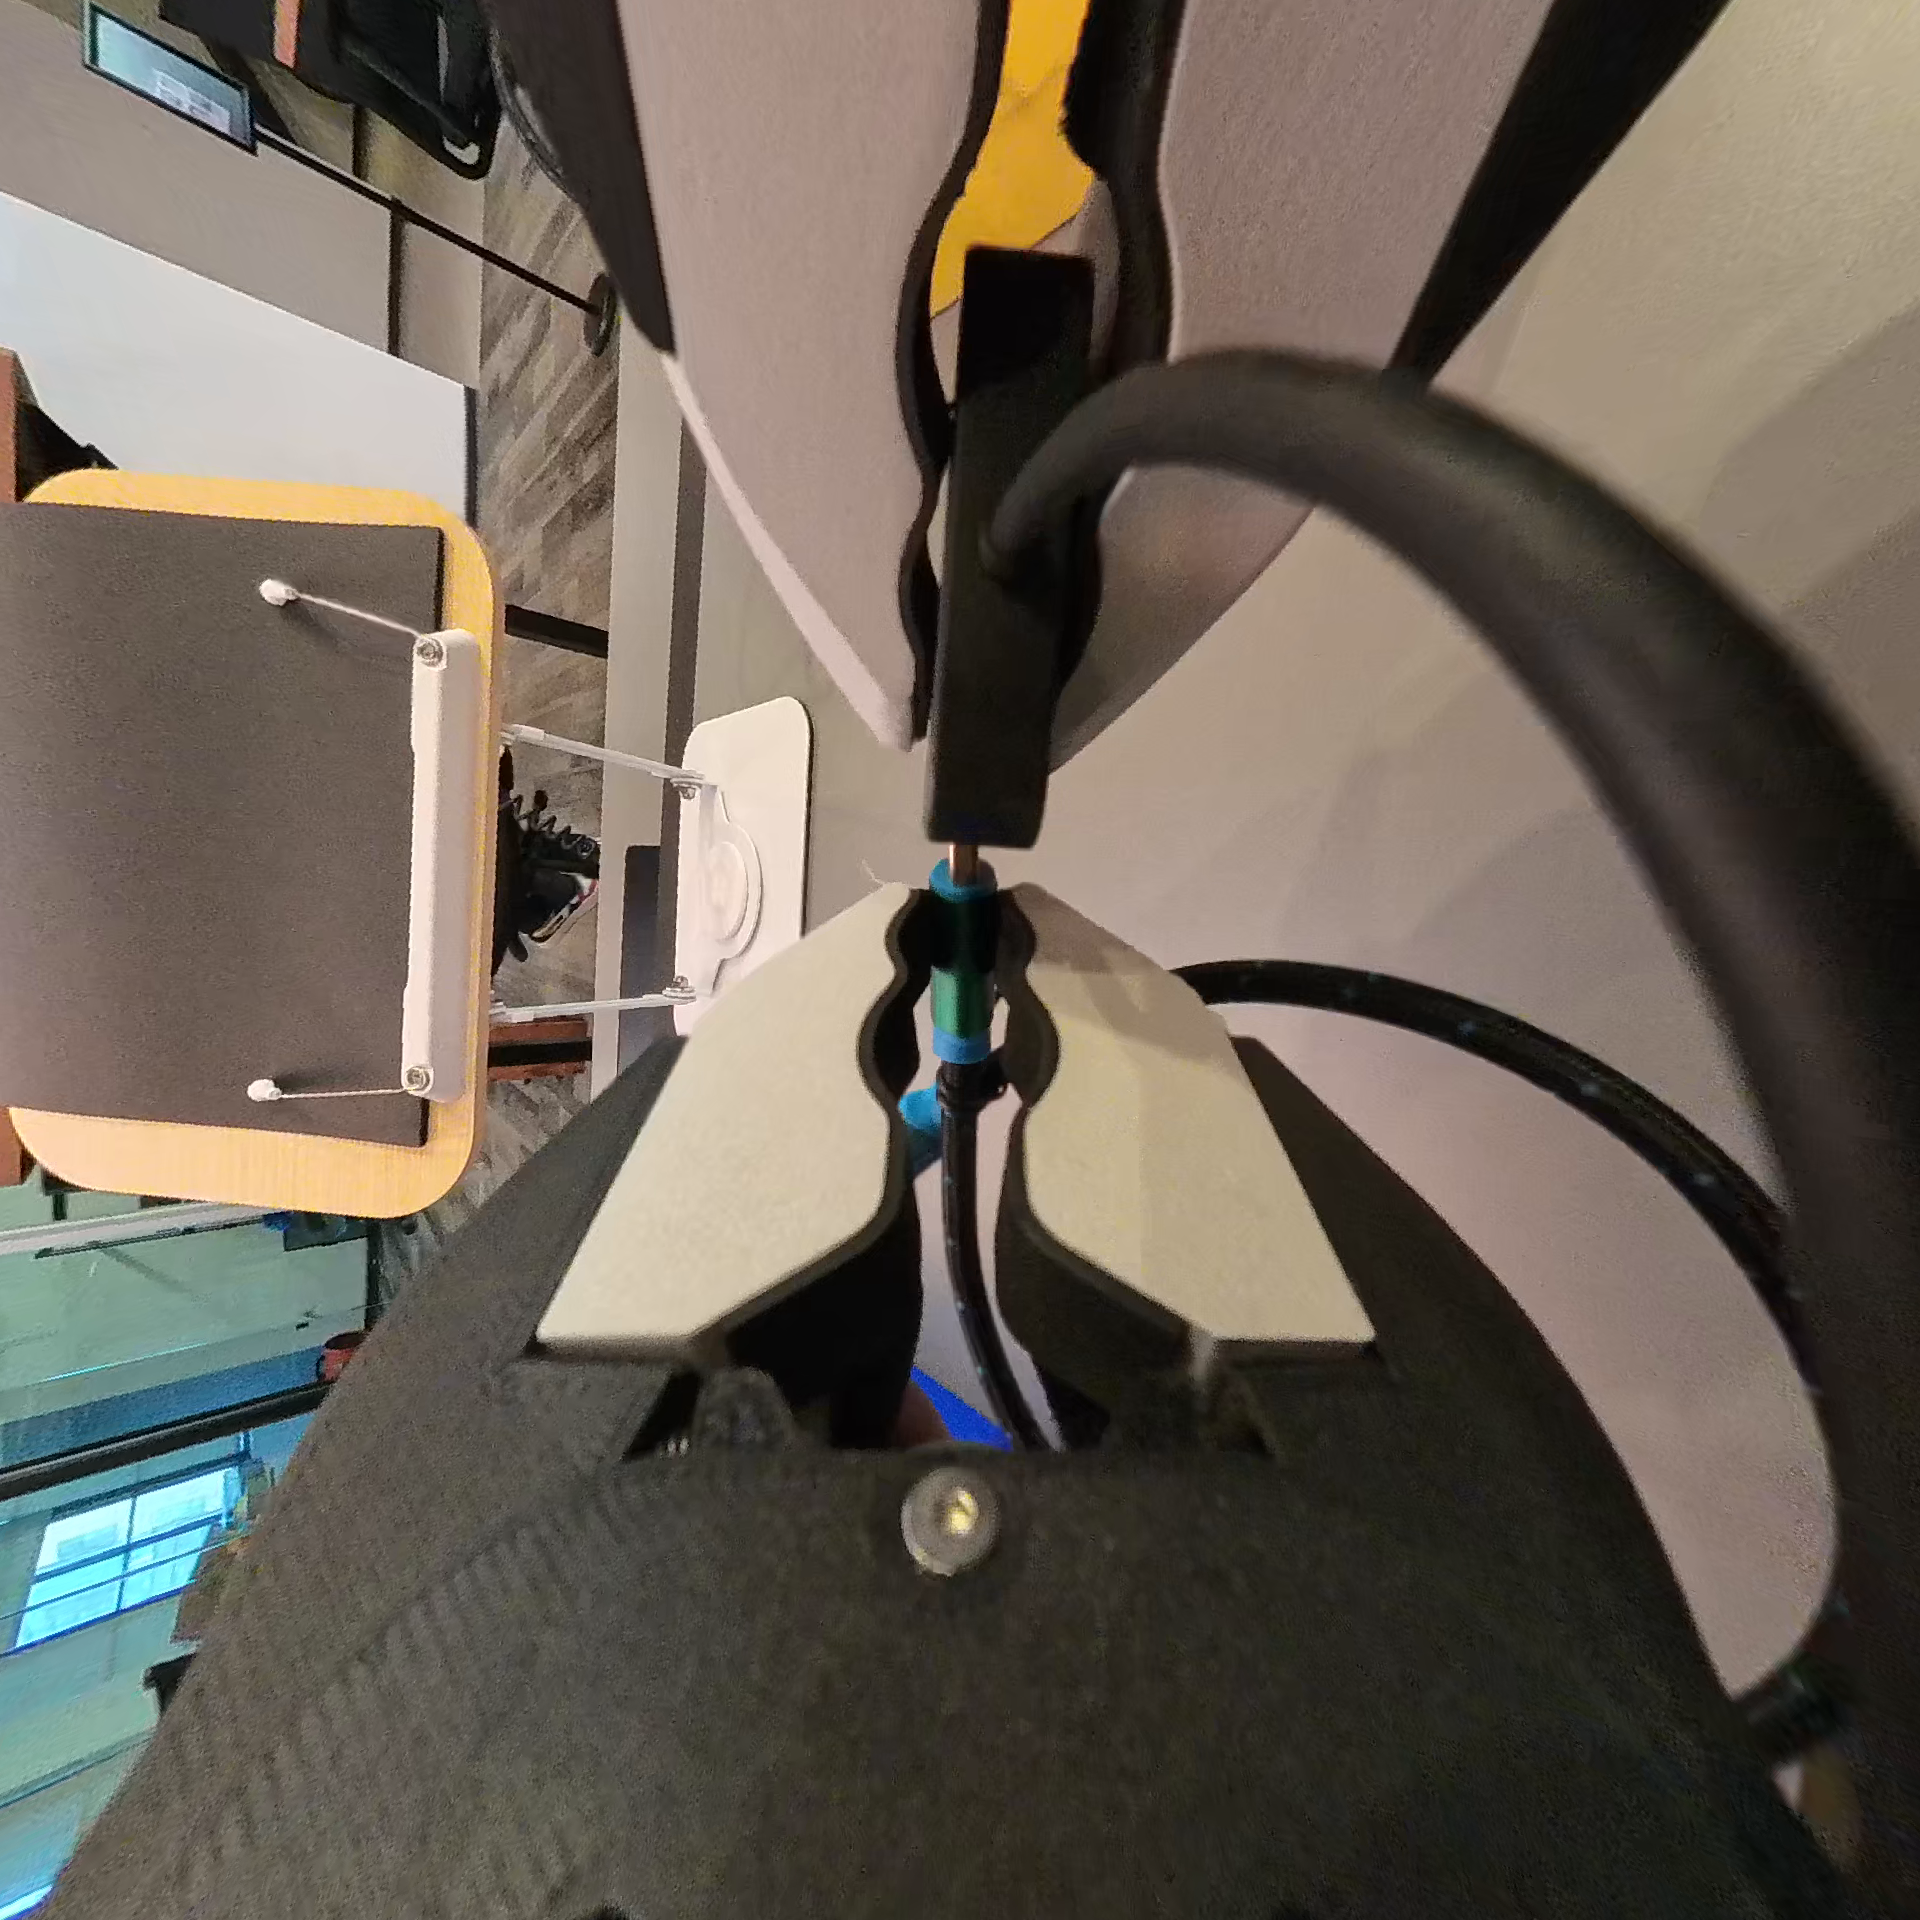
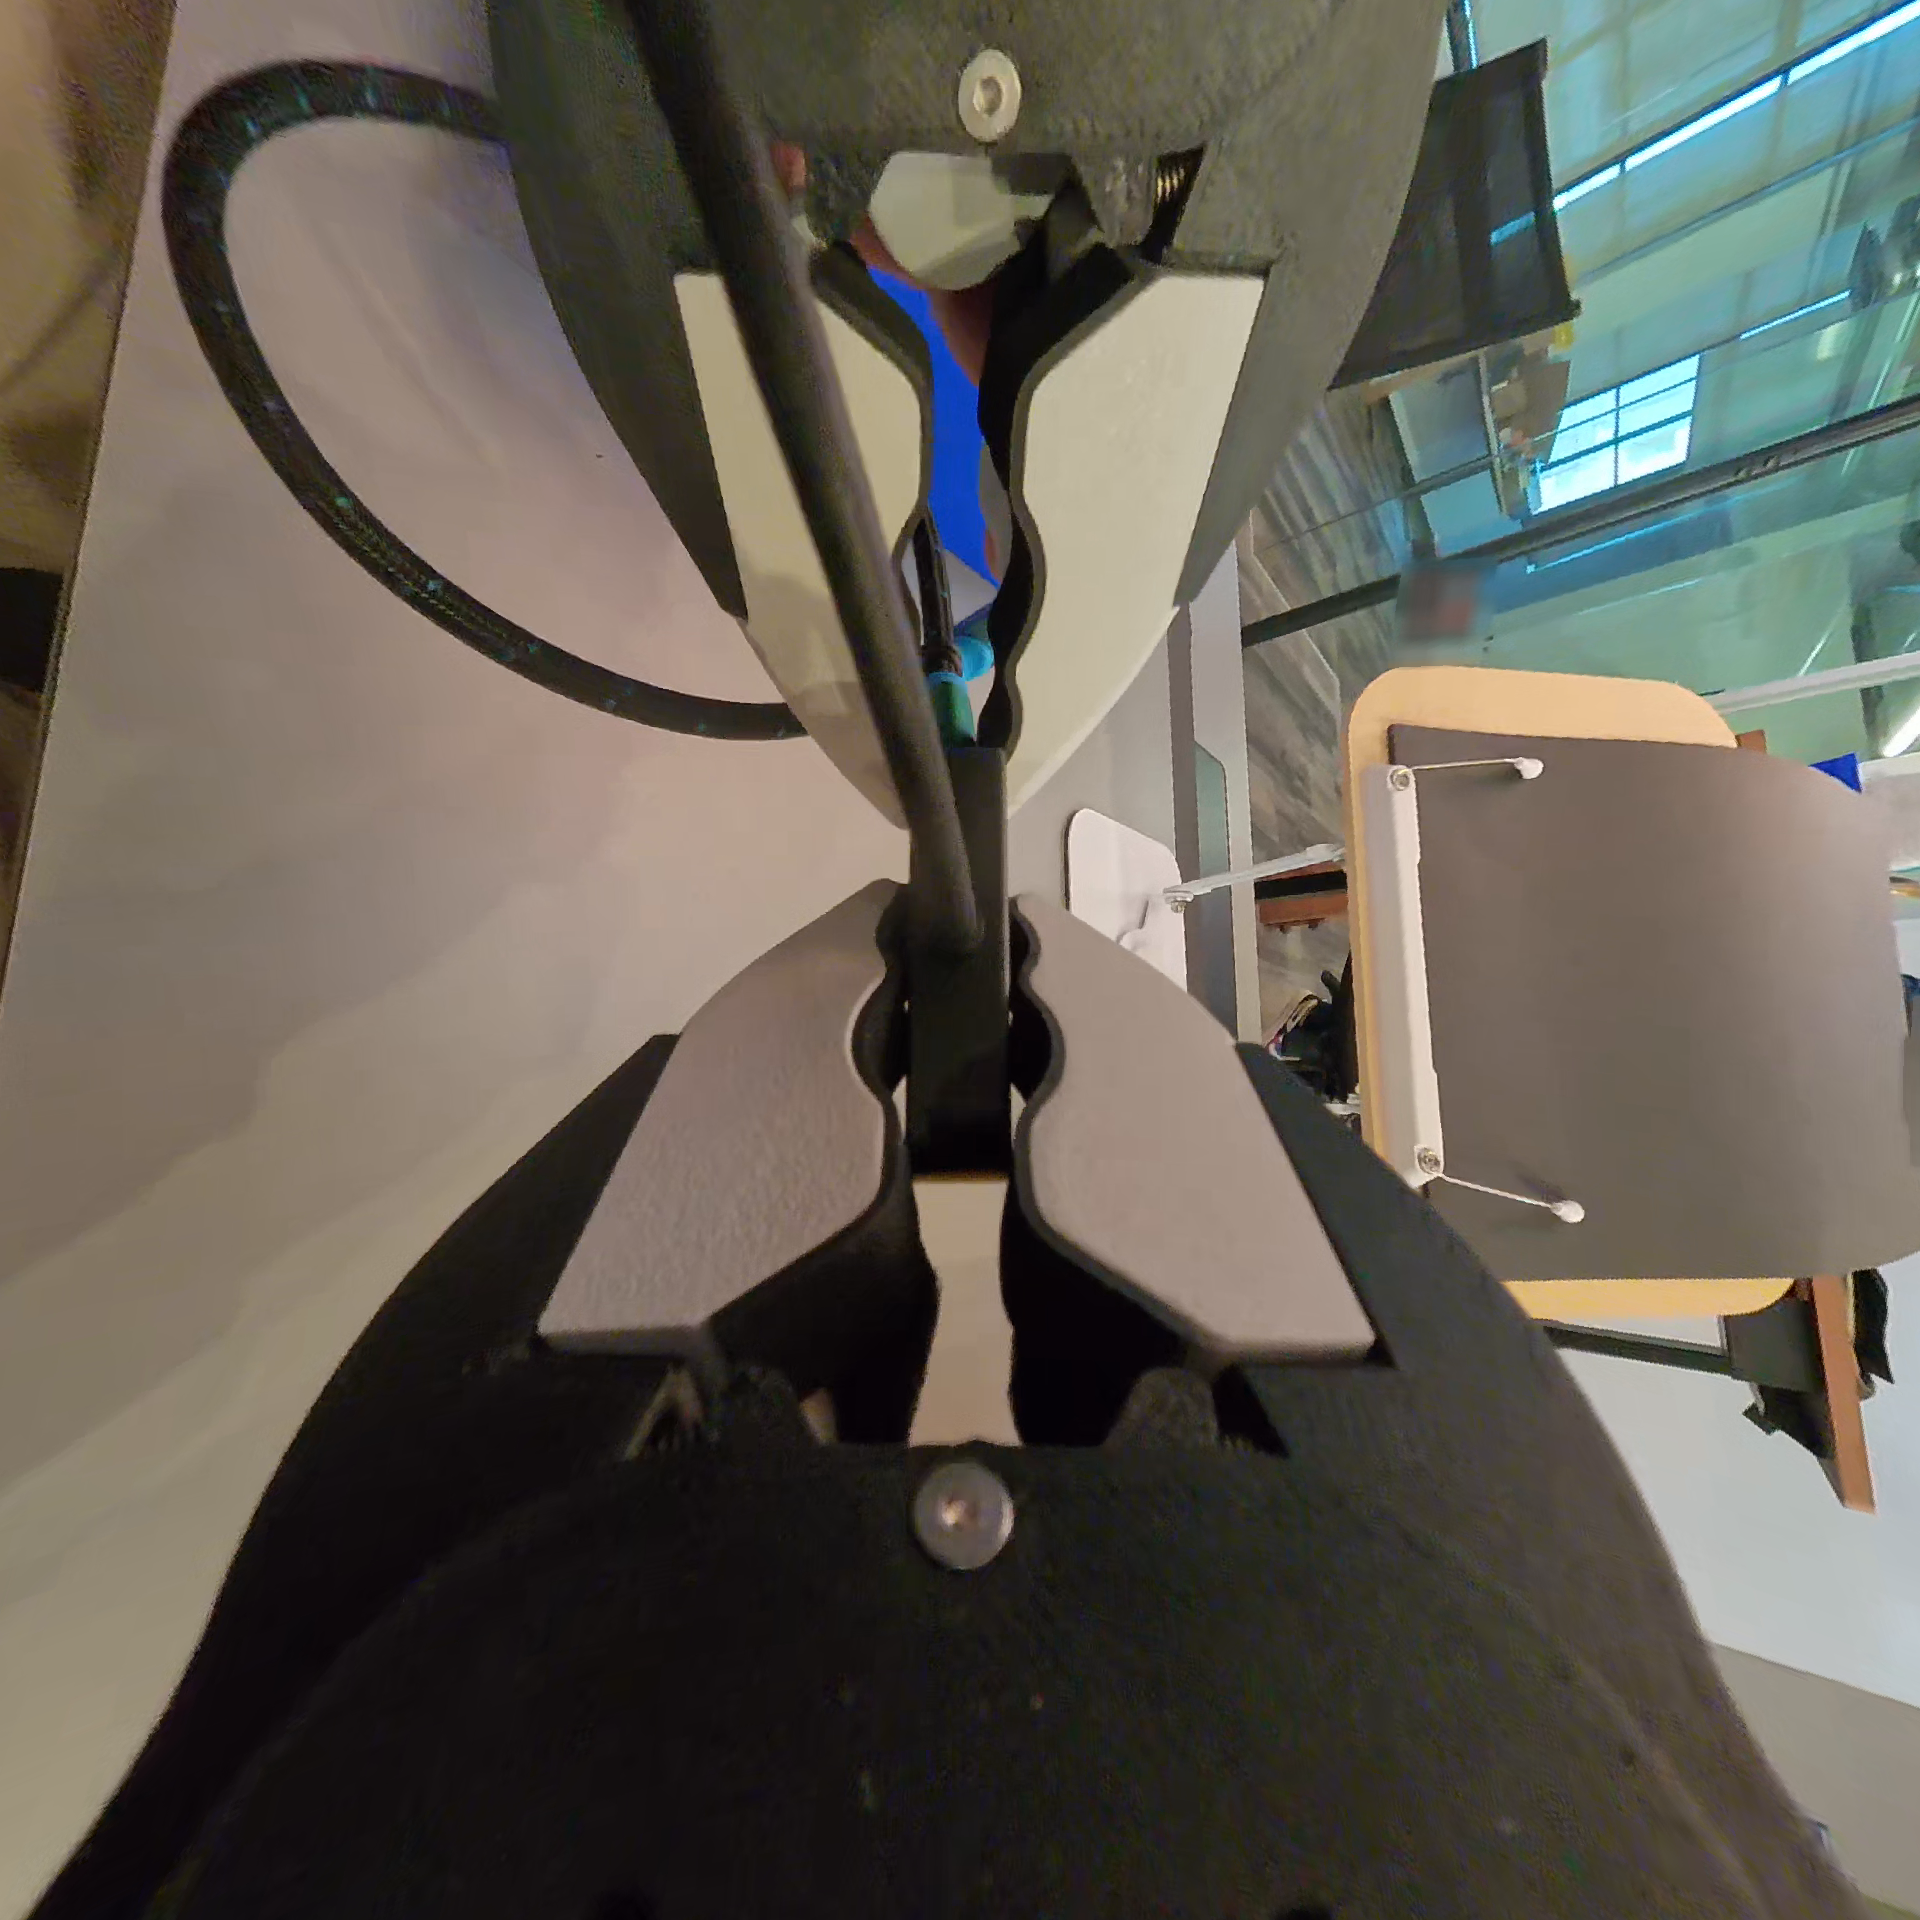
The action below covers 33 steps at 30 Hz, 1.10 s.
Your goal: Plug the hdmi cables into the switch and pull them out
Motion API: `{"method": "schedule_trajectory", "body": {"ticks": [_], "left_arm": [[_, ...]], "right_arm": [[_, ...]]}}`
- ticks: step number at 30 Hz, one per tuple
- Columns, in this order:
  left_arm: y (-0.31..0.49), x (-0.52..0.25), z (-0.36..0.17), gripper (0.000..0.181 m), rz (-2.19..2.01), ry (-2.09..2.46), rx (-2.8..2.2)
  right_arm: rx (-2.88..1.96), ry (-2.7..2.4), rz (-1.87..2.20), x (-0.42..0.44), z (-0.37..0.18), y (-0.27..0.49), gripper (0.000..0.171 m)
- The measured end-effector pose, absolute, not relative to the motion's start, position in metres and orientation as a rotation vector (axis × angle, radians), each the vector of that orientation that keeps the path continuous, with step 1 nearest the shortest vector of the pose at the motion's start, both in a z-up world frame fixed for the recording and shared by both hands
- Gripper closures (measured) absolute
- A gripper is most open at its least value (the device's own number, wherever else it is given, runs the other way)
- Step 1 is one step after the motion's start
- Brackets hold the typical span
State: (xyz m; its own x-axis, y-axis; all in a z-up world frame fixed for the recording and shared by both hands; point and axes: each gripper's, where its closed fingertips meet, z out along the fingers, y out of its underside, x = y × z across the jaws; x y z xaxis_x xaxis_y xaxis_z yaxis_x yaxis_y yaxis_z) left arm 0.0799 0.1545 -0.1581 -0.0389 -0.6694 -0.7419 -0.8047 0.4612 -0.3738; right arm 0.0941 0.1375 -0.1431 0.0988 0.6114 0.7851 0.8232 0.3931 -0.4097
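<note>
In the left wrist view my left gripper (image 1: 961,904) is shut on a green and blue HDMI plug (image 1: 958,956). The plug's short metal tip meets the end of the black switch (image 1: 987,644). The right gripper (image 1: 982,743) comes in from the top and holds the switch. In the right wrist view my right gripper (image 2: 956,920) is shut on the switch (image 2: 956,1049), and the left gripper (image 2: 961,790) faces it with the plug (image 2: 951,712). A thick black cable (image 1: 1558,540) leaves the switch. The plug's braided cable (image 2: 312,468) loops aside.
Both grippers are over a white table (image 1: 1455,831). Beyond its edge stands a wooden board with a black mat and a white bracket (image 2: 1610,987), also in the left wrist view (image 1: 239,831). A white plate (image 1: 753,821) stands near it. Glass windows are behind. Both grippers' tips are close together, under 4 cm apart.
</note>
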Motion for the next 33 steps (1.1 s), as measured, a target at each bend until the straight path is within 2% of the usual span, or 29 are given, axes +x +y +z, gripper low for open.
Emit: {"method": "schedule_trajectory", "body": {"ticks": [15,24,27,28,33], "left_arm": [[0.154,0.081,-0.175,0.174,0.244,1.782,-1.290],[0.165,0.070,-0.158,0.162,0.106,1.745,-1.322],[0.169,0.063,-0.154,0.170,0.139,1.733,-1.309],[0.167,0.065,-0.154,0.181,0.106,1.733,-1.299],[0.180,0.057,-0.174,0.181,0.105,1.753,-1.355]], "right_arm": [[-1.368,-1.680,-0.237,0.090,-0.158,0.136,0.159],[-1.373,-1.471,-0.009,0.095,-0.140,0.142,0.158],[-1.367,-1.440,0.018,0.098,-0.133,0.143,0.158],[-1.366,-1.444,0.029,0.098,-0.133,0.142,0.159],[-1.434,-1.462,0.003,0.105,-0.150,0.149,0.158]]}}
